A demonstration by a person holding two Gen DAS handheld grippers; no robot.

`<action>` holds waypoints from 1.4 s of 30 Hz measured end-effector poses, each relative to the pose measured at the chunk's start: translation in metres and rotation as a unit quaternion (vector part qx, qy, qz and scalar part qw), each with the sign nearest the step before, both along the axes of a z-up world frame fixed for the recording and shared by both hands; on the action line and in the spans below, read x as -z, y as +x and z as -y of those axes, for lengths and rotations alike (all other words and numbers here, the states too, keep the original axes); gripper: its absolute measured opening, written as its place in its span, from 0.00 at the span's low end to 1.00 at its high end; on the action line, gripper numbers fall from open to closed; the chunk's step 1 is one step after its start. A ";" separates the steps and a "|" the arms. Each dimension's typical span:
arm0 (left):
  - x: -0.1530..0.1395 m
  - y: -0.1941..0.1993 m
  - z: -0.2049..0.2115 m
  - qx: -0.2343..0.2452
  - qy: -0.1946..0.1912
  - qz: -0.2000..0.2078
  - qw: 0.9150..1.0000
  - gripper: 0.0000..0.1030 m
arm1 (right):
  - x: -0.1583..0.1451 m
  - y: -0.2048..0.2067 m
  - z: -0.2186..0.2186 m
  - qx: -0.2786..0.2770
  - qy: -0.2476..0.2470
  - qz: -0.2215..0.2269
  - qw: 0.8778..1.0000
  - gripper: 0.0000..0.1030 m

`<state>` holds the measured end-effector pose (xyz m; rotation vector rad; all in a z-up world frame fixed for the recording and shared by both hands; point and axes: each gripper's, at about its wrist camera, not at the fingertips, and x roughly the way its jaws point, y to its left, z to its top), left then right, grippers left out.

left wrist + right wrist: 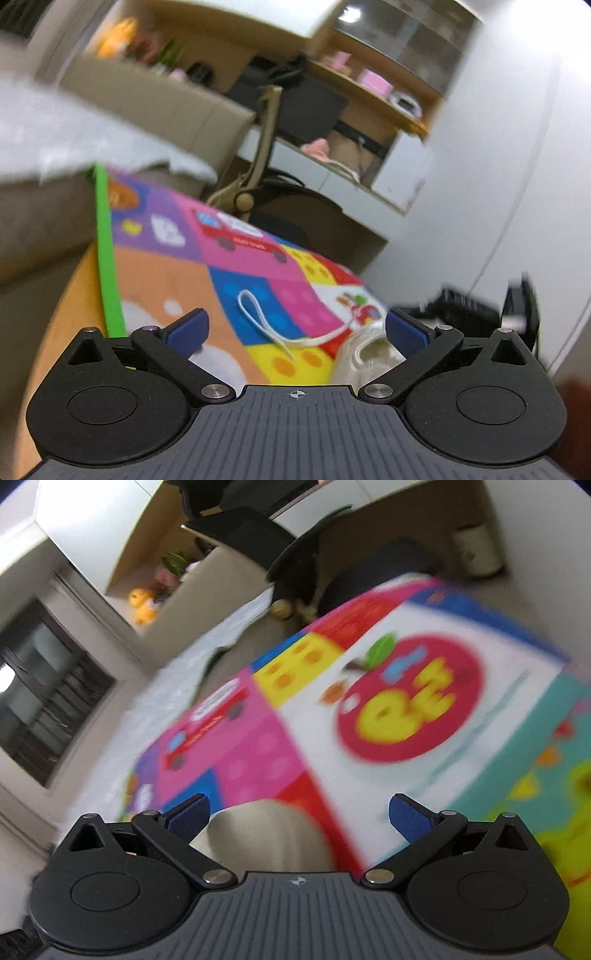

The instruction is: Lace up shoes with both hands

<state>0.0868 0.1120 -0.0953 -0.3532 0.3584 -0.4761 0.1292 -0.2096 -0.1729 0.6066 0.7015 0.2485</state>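
A cream shoe (pixel 364 354) lies on a colourful play mat (pixel 177 273), just ahead of my left gripper (pixel 295 326) and close to its right blue pad (pixel 404 330). A white lace (pixel 258 317) runs from the shoe leftward across the mat and ends in a loop. The left jaws stand wide apart with nothing between them. In the right wrist view the cream shoe (pixel 266 834) sits between and below the fingers of my right gripper (pixel 297 808), which is open too and holds nothing. The picture is blurred by motion.
The mat (pixel 406 701) covers a round wooden table (pixel 70 295). A beige chair (pixel 258 155) stands at the far edge. Behind it are shelves (pixel 369 88) with small items. Black devices (pixel 476 306) lie at the mat's right edge. A white cloth (pixel 74 129) is on the left.
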 end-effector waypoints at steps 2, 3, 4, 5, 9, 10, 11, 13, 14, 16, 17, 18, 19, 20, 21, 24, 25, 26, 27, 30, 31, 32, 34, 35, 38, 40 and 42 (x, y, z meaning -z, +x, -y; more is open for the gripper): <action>-0.005 0.001 0.004 0.029 0.024 -0.003 0.999 1.00 | -0.002 -0.005 -0.014 -0.021 -0.026 0.013 0.999 1.00; -0.010 -0.002 0.005 0.037 0.030 -0.002 0.999 1.00 | -0.003 -0.008 -0.021 -0.032 -0.039 0.018 0.999 1.00; -0.015 -0.008 0.005 0.038 0.037 0.005 0.999 1.00 | -0.005 -0.012 -0.023 -0.037 -0.046 0.024 0.998 1.00; -0.020 -0.013 0.005 0.033 0.043 0.010 0.998 1.00 | -0.007 -0.017 -0.023 -0.038 -0.048 0.030 0.998 1.00; -0.049 -0.023 0.002 -0.003 -0.026 -0.038 0.999 1.00 | -0.008 -0.035 -0.015 -0.030 -0.043 0.051 0.997 1.00; -0.058 -0.022 0.003 0.008 -0.061 -0.063 0.996 1.00 | -0.005 -0.035 -0.012 -0.028 -0.032 0.056 0.998 1.00; -0.066 -0.022 0.006 0.014 -0.086 -0.089 0.992 1.00 | 0.000 -0.035 -0.009 -0.026 -0.015 0.060 0.998 1.00; -0.080 -0.022 0.020 0.029 -0.105 -0.138 0.985 1.00 | 0.008 -0.036 -0.003 -0.022 0.010 0.070 0.997 1.00; -0.086 -0.022 0.029 0.038 -0.104 -0.159 0.981 1.00 | 0.008 -0.037 -0.002 -0.021 0.015 0.074 0.997 1.00; -0.096 -0.029 0.047 0.075 -0.099 -0.183 0.975 1.00 | 0.009 -0.035 -0.002 -0.020 0.020 0.075 0.997 1.00; -0.100 -0.034 0.053 0.111 -0.116 -0.191 0.968 1.00 | 0.010 -0.035 -0.001 -0.020 0.024 0.076 0.997 1.00; -0.102 -0.038 0.056 0.144 -0.145 -0.203 0.958 1.00 | 0.010 -0.034 0.000 -0.021 0.027 0.076 0.996 1.00; -0.105 -0.040 0.059 0.167 -0.169 -0.218 0.946 1.00 | 0.011 -0.033 0.000 -0.021 0.029 0.076 0.996 1.00; -0.107 -0.039 0.061 0.170 -0.185 -0.241 0.938 1.00 | 0.011 -0.033 0.000 -0.021 0.028 0.076 0.996 1.00; -0.110 -0.039 0.063 0.172 -0.200 -0.263 0.928 1.00 | 0.011 -0.032 -0.001 -0.021 0.028 0.077 0.996 1.00; -0.128 -0.044 0.073 0.142 -0.168 -0.264 0.939 1.00 | 0.012 -0.032 0.000 -0.021 0.031 0.079 0.996 1.00; -0.135 -0.050 0.078 0.131 -0.135 -0.240 0.952 1.00 | 0.012 -0.032 0.000 -0.020 0.033 0.080 0.996 1.00; -0.141 -0.054 0.083 0.126 -0.111 -0.223 0.960 1.00 | 0.013 -0.032 0.001 -0.020 0.036 0.081 0.996 1.00; -0.145 -0.056 0.088 0.131 -0.099 -0.215 0.963 1.00 | 0.013 -0.032 0.001 -0.020 0.037 0.081 0.996 1.00; -0.156 -0.062 0.099 0.149 -0.079 -0.196 0.966 1.00 | 0.013 -0.032 0.001 -0.020 0.037 0.082 0.996 1.00; -0.159 -0.064 0.101 0.155 -0.078 -0.192 0.966 1.00 | 0.013 -0.032 0.001 -0.020 0.037 0.082 0.996 1.00; -0.160 -0.066 0.102 0.157 -0.078 -0.189 0.966 1.00 | 0.013 -0.032 0.001 -0.020 0.038 0.082 0.996 1.00; -0.164 -0.068 0.104 0.160 -0.076 -0.182 0.967 1.00 | 0.014 -0.031 0.001 -0.020 0.038 0.082 0.996 1.00; -0.165 -0.069 0.104 0.161 -0.076 -0.181 0.967 1.00 | 0.014 -0.031 0.001 -0.020 0.039 0.082 0.996 1.00; -0.165 -0.069 0.105 0.163 -0.079 -0.185 0.966 1.00 | 0.014 -0.031 0.002 -0.019 0.040 0.083 0.996 1.00; -0.168 -0.072 0.105 0.165 -0.079 -0.177 0.967 1.00 | 0.015 -0.031 0.003 -0.019 0.042 0.084 0.995 1.00; -0.171 -0.074 0.107 0.165 -0.074 -0.171 0.968 1.00 | 0.015 -0.031 0.003 -0.019 0.041 0.084 0.995 1.00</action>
